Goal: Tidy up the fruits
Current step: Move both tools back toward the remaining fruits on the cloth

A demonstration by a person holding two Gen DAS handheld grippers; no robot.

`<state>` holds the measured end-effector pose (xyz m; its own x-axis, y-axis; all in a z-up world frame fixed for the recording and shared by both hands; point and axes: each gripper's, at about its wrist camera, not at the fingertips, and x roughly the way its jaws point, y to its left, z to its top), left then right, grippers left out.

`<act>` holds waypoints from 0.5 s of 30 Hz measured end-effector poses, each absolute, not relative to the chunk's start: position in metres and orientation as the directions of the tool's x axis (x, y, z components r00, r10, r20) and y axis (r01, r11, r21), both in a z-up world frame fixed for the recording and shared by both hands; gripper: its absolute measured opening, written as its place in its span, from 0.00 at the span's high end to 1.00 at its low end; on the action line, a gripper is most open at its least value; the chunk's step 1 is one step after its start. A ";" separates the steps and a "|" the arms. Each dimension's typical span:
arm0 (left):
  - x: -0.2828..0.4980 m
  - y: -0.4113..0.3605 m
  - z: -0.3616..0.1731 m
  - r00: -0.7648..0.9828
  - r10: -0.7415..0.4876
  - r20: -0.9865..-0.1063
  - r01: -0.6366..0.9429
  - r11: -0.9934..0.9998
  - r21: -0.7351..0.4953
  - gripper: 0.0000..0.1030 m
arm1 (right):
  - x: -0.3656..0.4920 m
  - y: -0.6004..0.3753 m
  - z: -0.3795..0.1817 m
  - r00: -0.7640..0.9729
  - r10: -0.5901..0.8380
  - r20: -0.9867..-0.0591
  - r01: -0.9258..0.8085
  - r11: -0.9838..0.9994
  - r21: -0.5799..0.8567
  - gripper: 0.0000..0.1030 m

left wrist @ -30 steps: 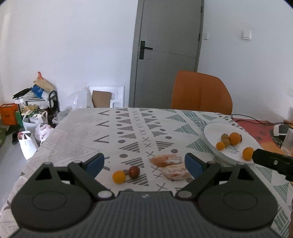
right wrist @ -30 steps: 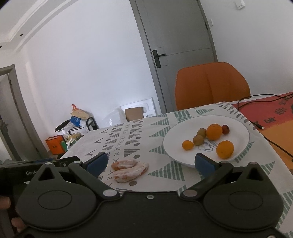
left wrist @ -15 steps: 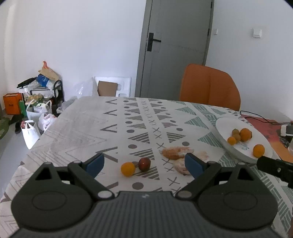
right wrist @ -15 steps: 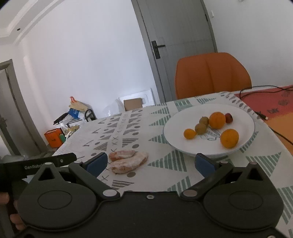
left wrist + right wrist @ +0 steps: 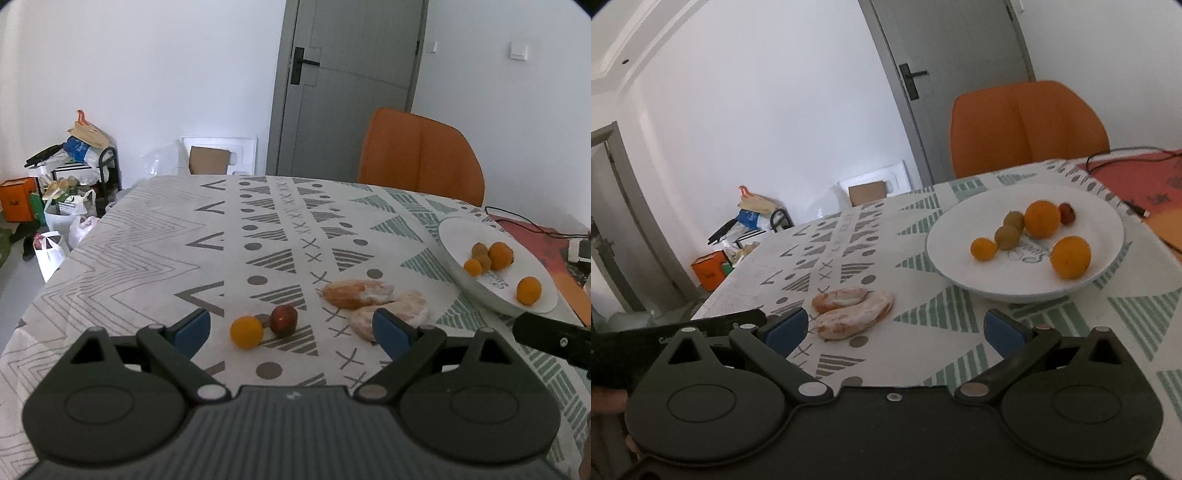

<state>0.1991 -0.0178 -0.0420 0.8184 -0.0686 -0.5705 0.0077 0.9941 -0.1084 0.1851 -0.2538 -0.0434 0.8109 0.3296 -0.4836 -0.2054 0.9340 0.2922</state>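
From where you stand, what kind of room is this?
Probably a dining area in a home: a table with a patterned tablecloth, an orange chair pulled up to it, and shopping bags piled by the wall.

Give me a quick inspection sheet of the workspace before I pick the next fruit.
Surface: patterned tablecloth.
Job's things: white plate holds six fruits; small orange fruit, dark red fruit and two peeled citrus pieces lie on the cloth.
Clutter: nothing seen on the cloth.
Grippers: left tongs open, empty; right tongs open, empty.
Cables: black cable on the red mat.
Surroundings: orange chair, grey door, bags on floor.
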 end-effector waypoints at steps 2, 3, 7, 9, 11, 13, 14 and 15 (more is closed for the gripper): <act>0.202 -0.016 -0.045 0.817 -0.067 -0.573 0.003 0.994 -0.111 0.09 | 0.188 -0.250 -0.044 0.807 0.339 -0.484 -0.221 0.933 0.286 0.01; 0.203 -0.016 -0.046 0.815 -0.063 -0.576 0.000 0.994 -0.109 0.10 | 0.190 -0.249 -0.045 0.804 0.344 -0.485 -0.229 0.932 0.282 0.01; 0.210 -0.011 -0.053 0.808 -0.055 -0.587 -0.016 0.993 -0.115 0.15 | 0.197 -0.241 -0.047 0.792 0.357 -0.496 -0.249 0.930 0.272 0.02; 0.212 -0.009 -0.055 0.807 -0.058 -0.588 -0.017 0.992 -0.121 0.22 | 0.201 -0.237 -0.048 0.789 0.360 -0.498 -0.256 0.930 0.265 0.02; 0.216 -0.007 -0.059 0.799 -0.061 -0.598 -0.019 0.992 -0.126 0.31 | 0.204 -0.234 -0.050 0.787 0.359 -0.501 -0.258 0.930 0.262 0.02; 0.219 -0.004 -0.063 0.787 -0.063 -0.614 -0.027 0.990 -0.136 0.47 | 0.208 -0.232 -0.051 0.788 0.355 -0.503 -0.254 0.932 0.259 0.02; 0.222 -0.003 -0.065 0.775 -0.066 -0.628 -0.032 0.989 -0.143 0.51 | 0.210 -0.232 -0.052 0.788 0.351 -0.505 -0.251 0.933 0.257 0.02; 0.223 -0.001 -0.068 0.767 -0.069 -0.638 -0.035 0.988 -0.149 0.58 | 0.212 -0.231 -0.053 0.788 0.345 -0.510 -0.246 0.936 0.253 0.02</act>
